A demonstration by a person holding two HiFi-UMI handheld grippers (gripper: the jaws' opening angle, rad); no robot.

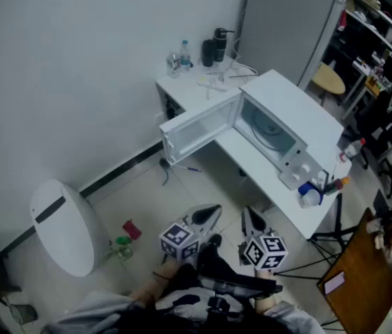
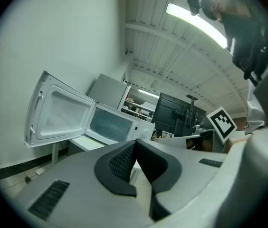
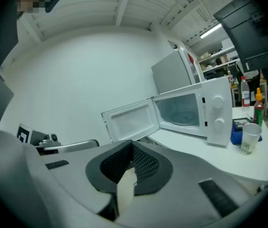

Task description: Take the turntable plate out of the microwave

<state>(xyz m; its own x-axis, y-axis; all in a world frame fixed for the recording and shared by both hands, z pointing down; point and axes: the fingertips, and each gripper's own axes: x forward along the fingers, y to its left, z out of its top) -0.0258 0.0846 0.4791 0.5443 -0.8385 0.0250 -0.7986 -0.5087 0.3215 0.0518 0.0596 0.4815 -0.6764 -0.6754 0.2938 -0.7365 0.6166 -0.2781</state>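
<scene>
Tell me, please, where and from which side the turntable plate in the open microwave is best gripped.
Grip the turntable plate by its front rim, coming in level through the open front of the microwave. It lies flat in the cavity, walled on every other side, and the door is swung clear, so probably only that edge can be pinched.

I am facing the microwave (image 1: 290,117) with its cavity standing open toward me and nothing blocking the mouth, while its door (image 1: 199,127) is hanging wide open on the left, walling off that side. Bare floor (image 1: 154,200) is lying between me and the table (image 1: 248,155), and a cup (image 1: 311,199) and bottles (image 1: 342,155) are crowding the table's right end.
</scene>
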